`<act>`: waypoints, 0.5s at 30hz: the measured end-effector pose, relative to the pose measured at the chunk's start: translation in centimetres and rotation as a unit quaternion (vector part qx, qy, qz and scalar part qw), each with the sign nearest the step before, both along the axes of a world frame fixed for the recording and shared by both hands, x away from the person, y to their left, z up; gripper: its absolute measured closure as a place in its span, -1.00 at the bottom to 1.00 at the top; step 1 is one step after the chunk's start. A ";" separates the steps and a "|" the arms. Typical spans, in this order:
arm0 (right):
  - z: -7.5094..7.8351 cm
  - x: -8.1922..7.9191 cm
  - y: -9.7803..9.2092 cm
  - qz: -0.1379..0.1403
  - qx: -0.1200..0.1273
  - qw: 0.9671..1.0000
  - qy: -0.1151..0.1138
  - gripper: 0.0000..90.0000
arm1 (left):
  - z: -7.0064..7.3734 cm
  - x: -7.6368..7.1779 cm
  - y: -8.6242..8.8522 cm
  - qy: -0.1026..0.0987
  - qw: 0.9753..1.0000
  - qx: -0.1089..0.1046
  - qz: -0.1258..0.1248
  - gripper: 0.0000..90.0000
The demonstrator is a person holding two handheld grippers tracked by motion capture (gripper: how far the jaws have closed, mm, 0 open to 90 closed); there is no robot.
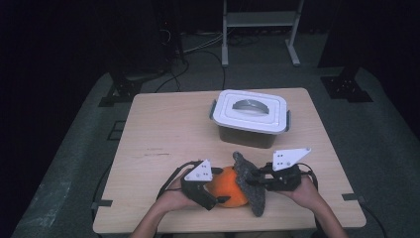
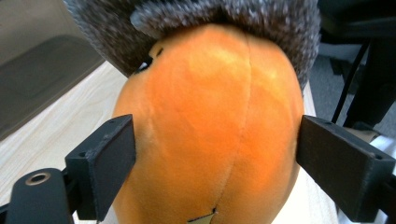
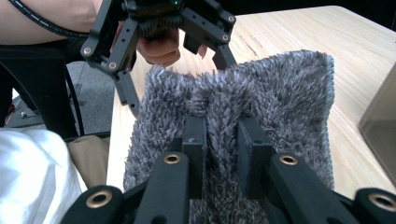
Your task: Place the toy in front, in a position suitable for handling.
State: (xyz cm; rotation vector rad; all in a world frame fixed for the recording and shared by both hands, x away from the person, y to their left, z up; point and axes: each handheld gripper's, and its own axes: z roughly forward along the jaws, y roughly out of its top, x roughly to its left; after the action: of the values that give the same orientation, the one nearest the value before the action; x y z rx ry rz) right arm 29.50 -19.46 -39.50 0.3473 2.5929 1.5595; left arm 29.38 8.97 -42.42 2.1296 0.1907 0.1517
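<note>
Between left gripper [image 2: 215, 154] jaws, orange plush [image 2: 210, 126], seemingly gripped

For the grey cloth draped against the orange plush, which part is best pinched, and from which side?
Pinch a raised fold in the cloth's shaggy middle, coming from the side away from the plush. The right gripper does so: the pile bunches between its jaws, and the plush backs the cloth.

Lab, dark room, cables [image 1: 198, 47], metal stand [image 1: 260, 22]
</note>
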 end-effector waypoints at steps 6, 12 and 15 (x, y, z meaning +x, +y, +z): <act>0.0 0.0 0.0 -0.006 0.001 1.000 -0.005 0.66 | 0.6 -0.3 0.4 -0.021 1.000 0.003 0.003 -0.16; -0.4 0.6 -0.8 -0.016 0.006 1.000 0.005 0.66 | 1.2 -0.2 0.9 -0.027 1.000 -0.003 0.010 0.05; -0.6 0.8 -1.1 -0.028 -0.009 1.000 0.007 0.66 | 1.5 -0.1 1.2 -0.023 1.000 -0.007 0.014 0.07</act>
State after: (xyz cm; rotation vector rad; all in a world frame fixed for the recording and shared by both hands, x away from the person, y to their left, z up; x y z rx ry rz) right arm 30.28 -20.59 -40.15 0.4271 2.5837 1.5192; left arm 29.24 10.20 -40.91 2.1075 0.1935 0.2147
